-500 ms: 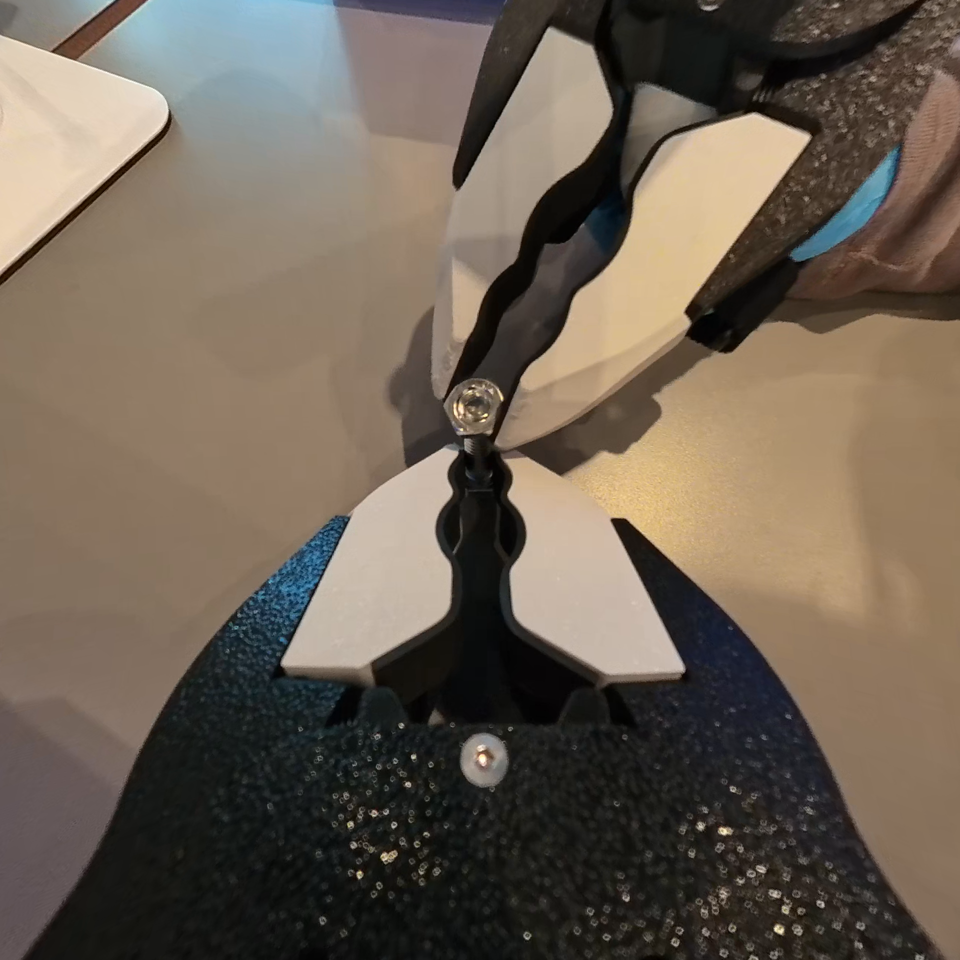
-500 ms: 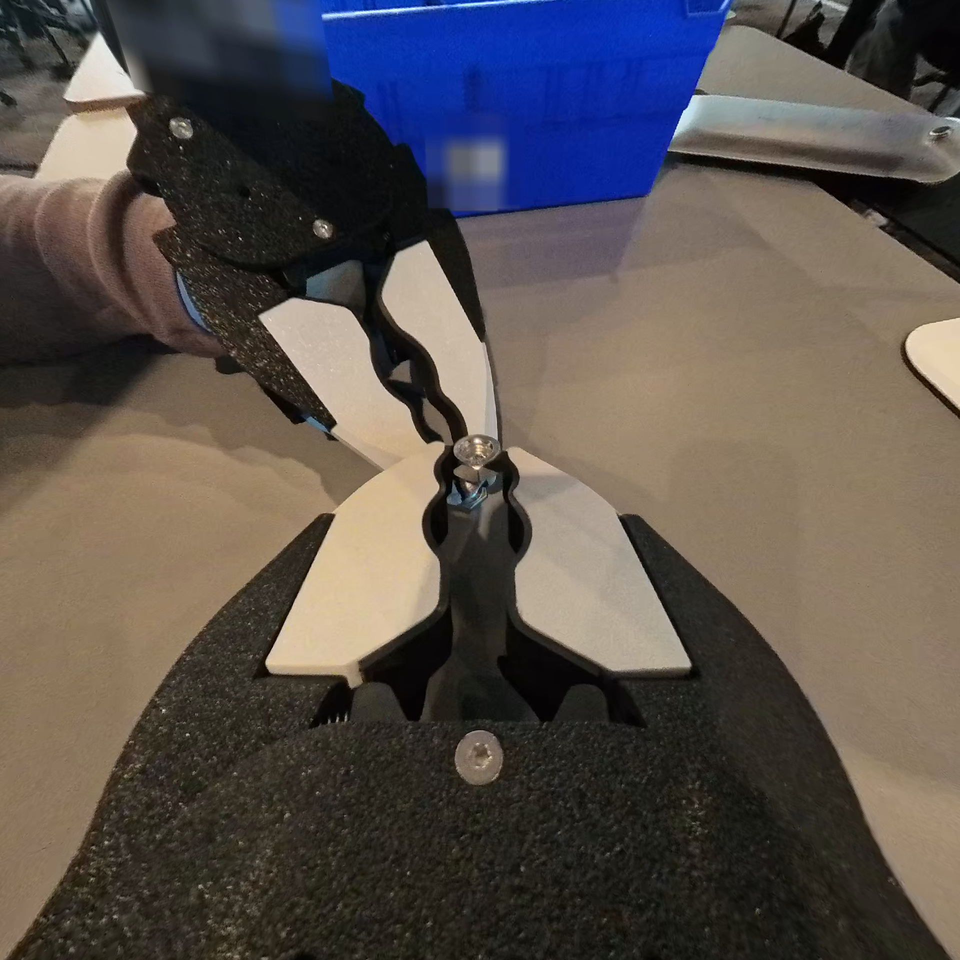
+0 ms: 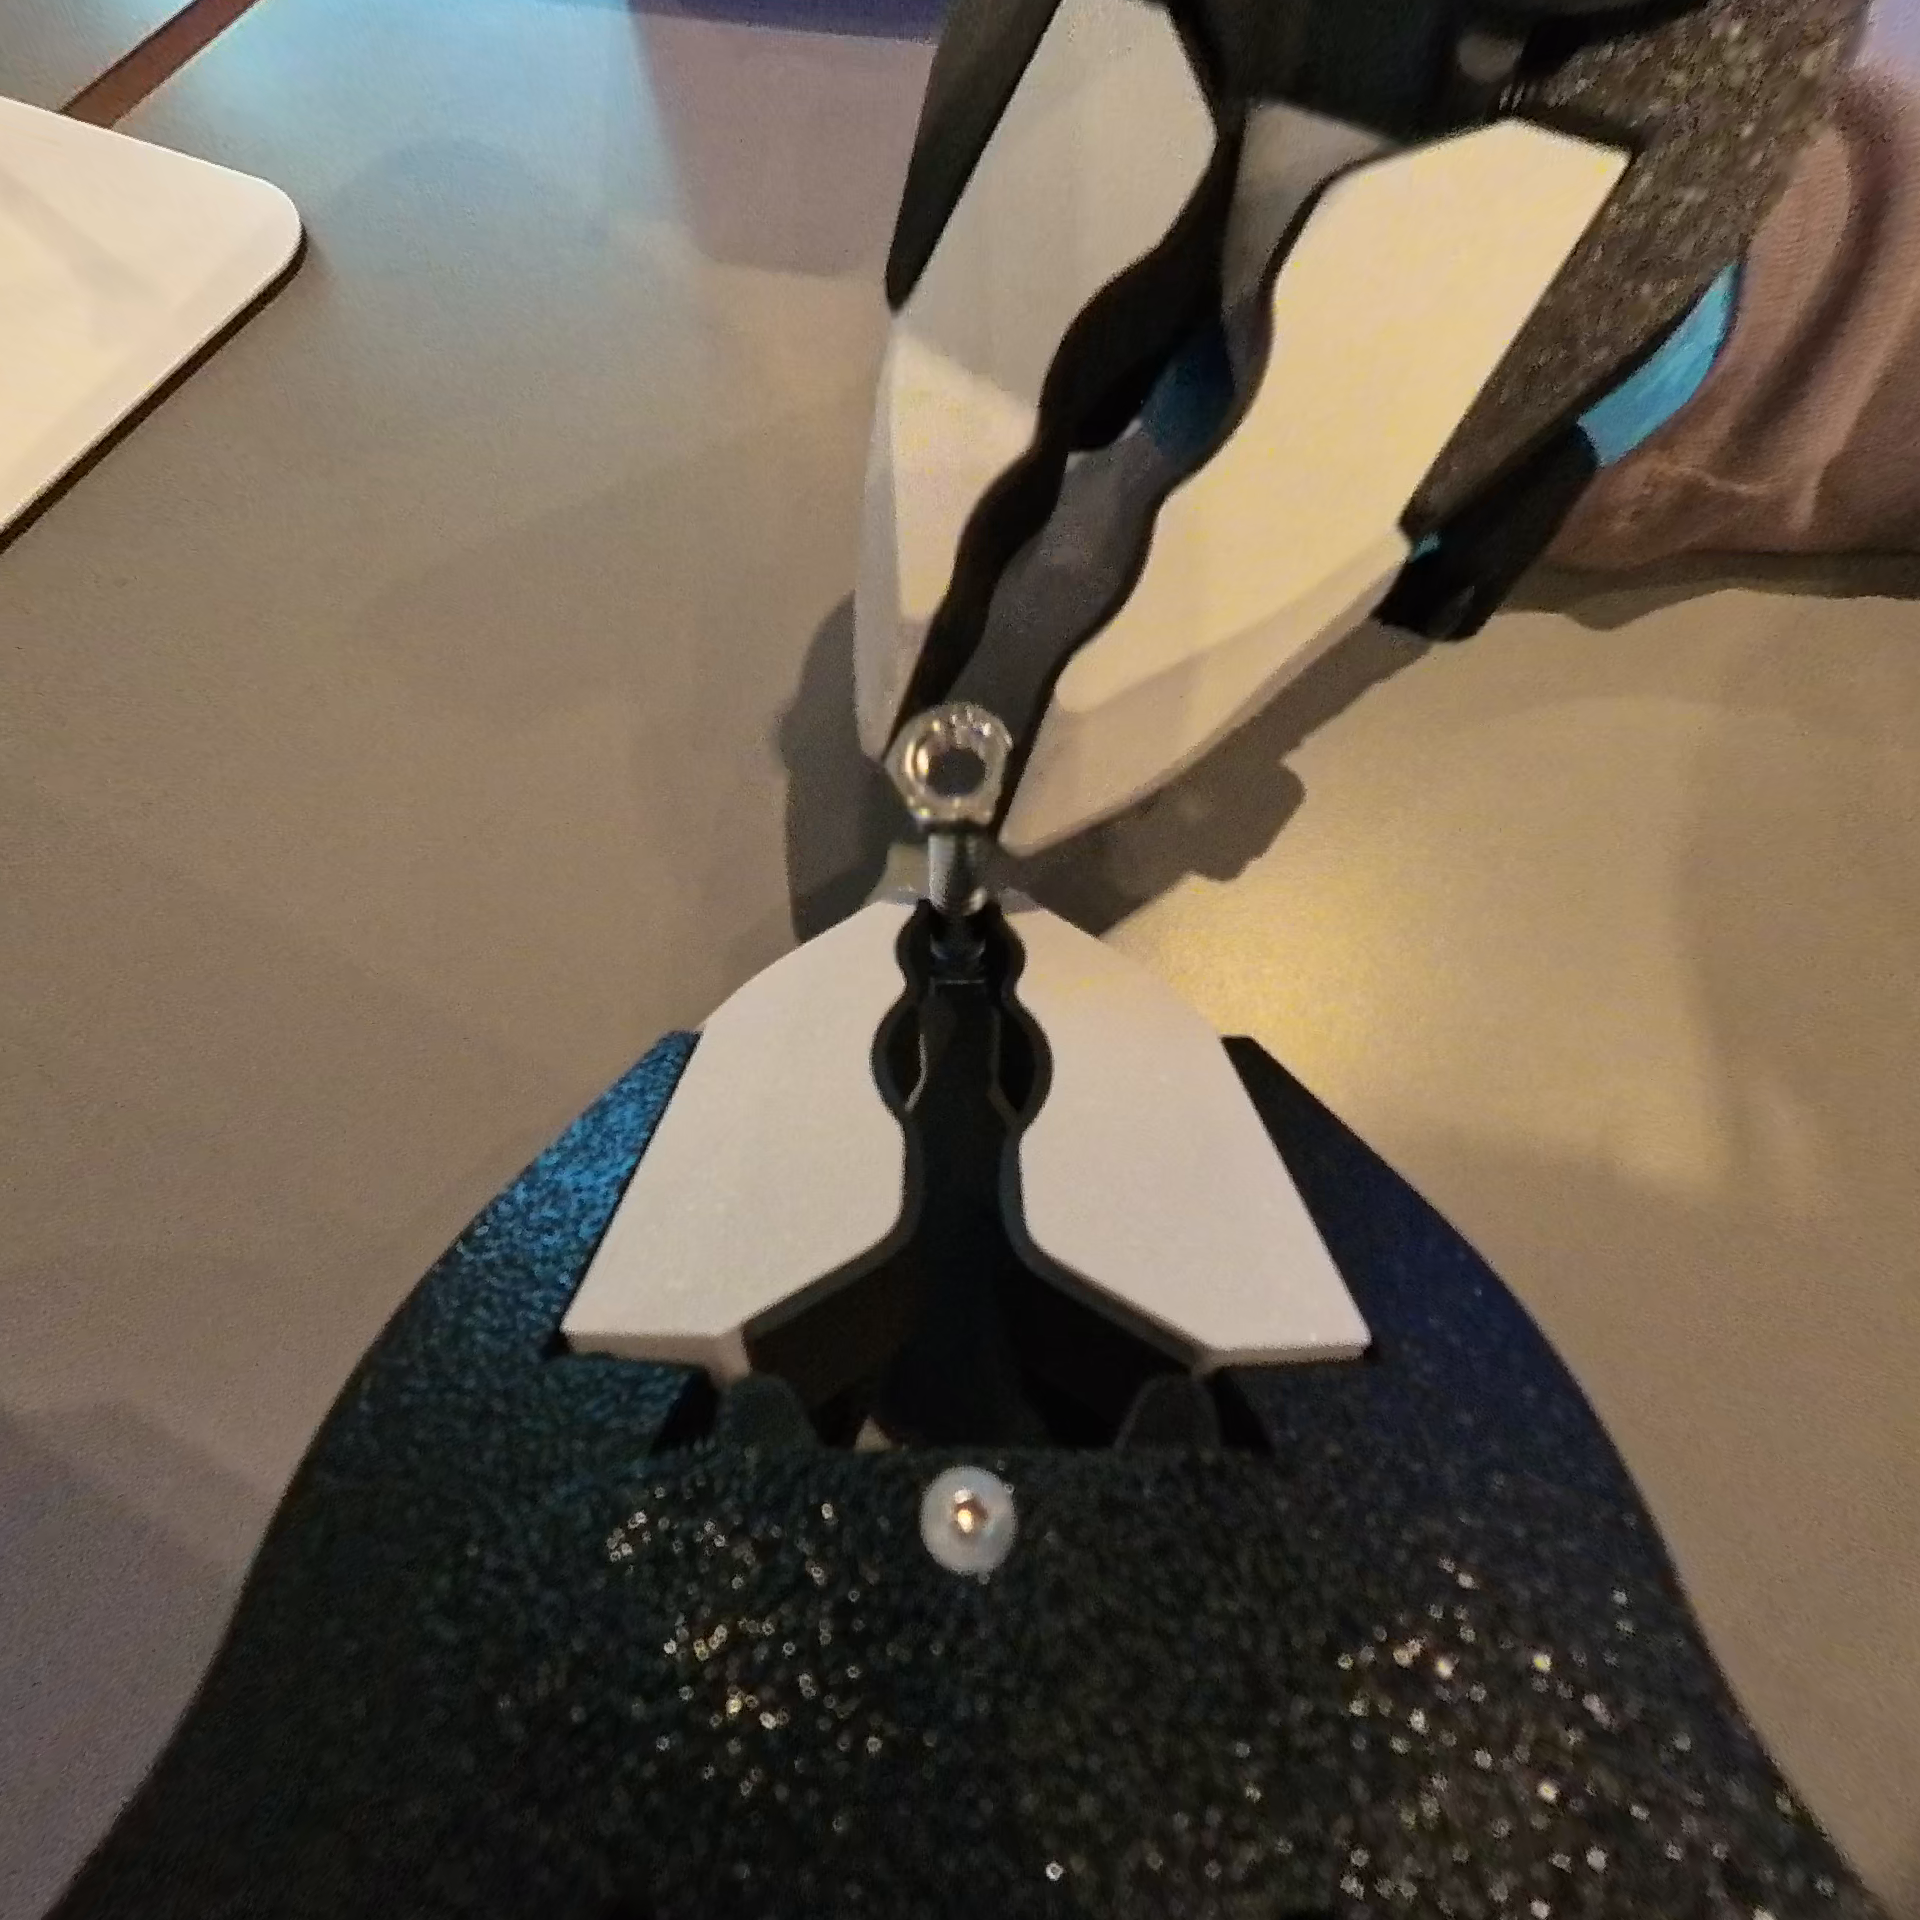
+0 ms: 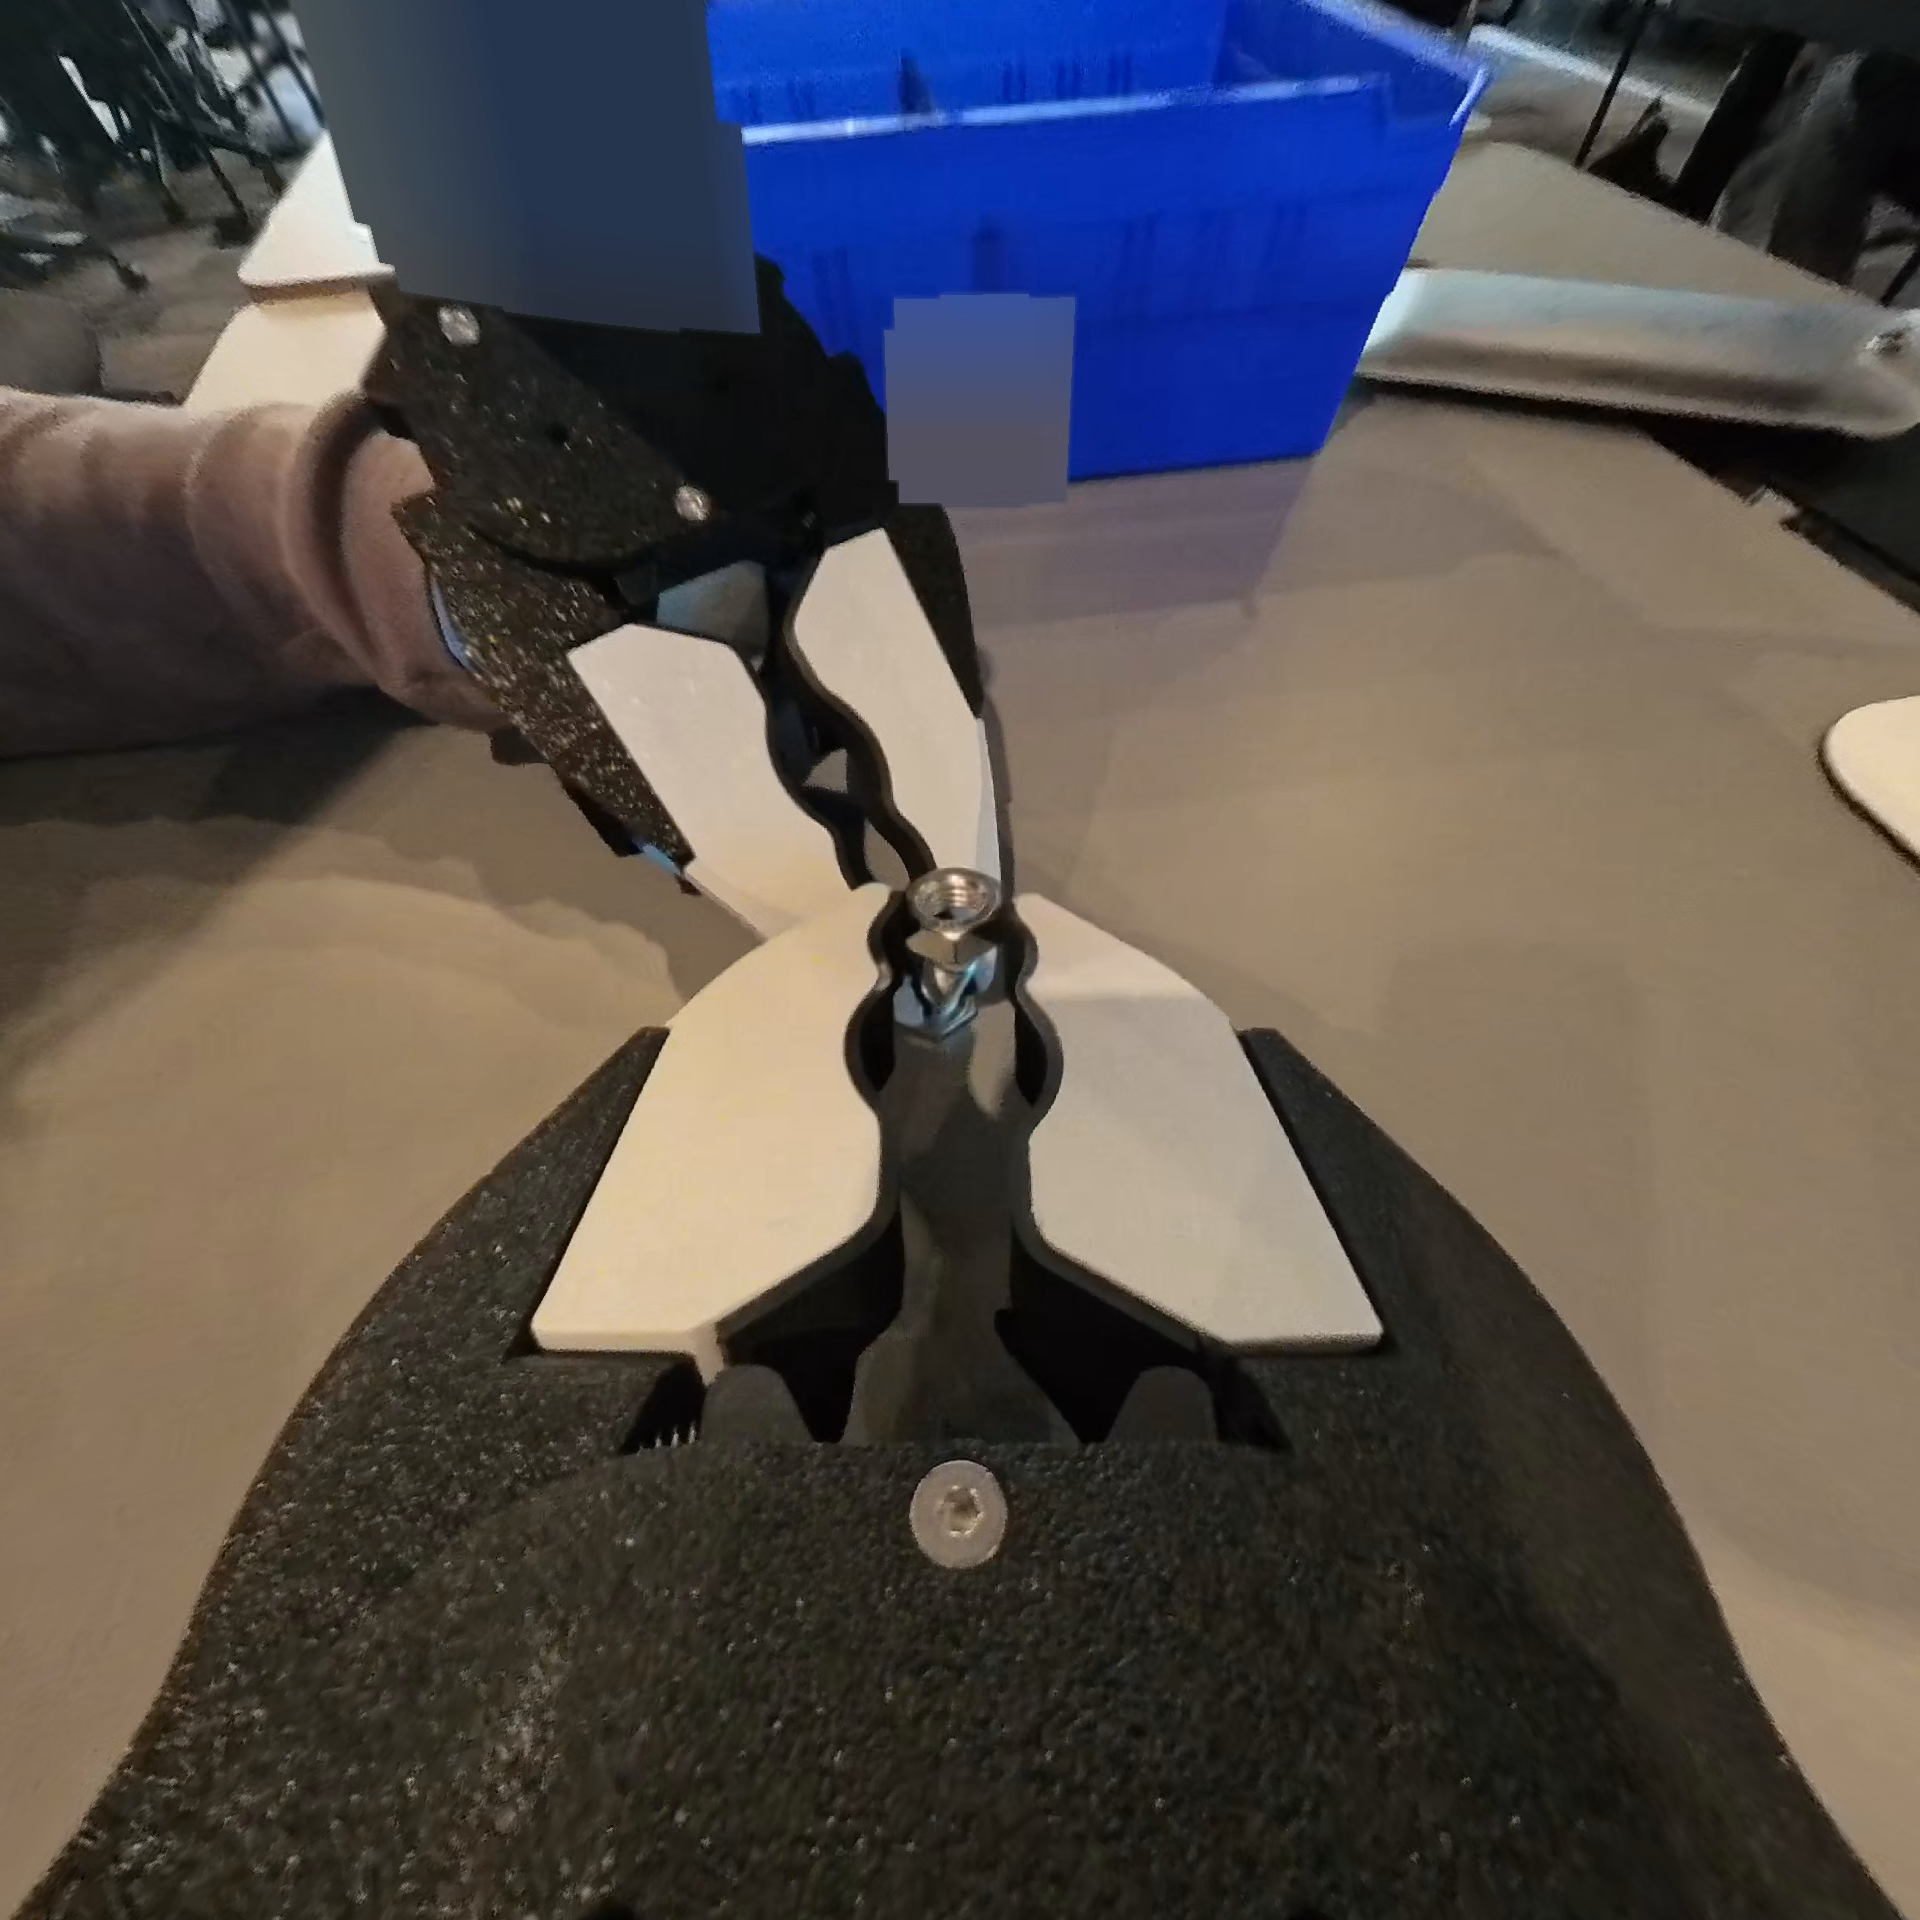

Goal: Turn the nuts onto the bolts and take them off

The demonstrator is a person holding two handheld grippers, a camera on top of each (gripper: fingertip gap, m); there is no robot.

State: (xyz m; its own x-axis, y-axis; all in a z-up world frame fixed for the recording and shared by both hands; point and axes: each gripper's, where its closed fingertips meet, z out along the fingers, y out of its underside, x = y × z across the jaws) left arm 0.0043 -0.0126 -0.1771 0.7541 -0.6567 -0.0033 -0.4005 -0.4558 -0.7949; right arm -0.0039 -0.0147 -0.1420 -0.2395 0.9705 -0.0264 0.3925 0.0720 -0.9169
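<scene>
In the left wrist view my left gripper (image 3: 954, 920) is shut on a dark threaded bolt (image 3: 954, 871) that sticks out past its fingertips. A silver hex nut (image 3: 951, 774) sits on the bolt's far end. My right gripper (image 3: 961, 795) comes down from the top of that view, shut on the nut. In the right wrist view my right gripper (image 4: 948, 940) is shut on the silver nut (image 4: 940, 961), and the left gripper (image 4: 930, 873) meets it from the upper left. Both hold the parts above the brown table (image 3: 416, 727).
A blue plastic bin (image 4: 1091, 260) stands behind the grippers. A flat metal plate (image 4: 1662, 353) lies to its right. A white rounded board (image 3: 114, 312) lies at the far left, and another white board (image 4: 1881, 769) at the right edge. A person's sleeve (image 4: 156, 571) reaches in from the left. The tips of both grippers are at nearly the same place.
The nut now sits a little farther from my left fingertips, and more bolt thread shows between them. The right gripper has tilted slightly. Both stay shut.
</scene>
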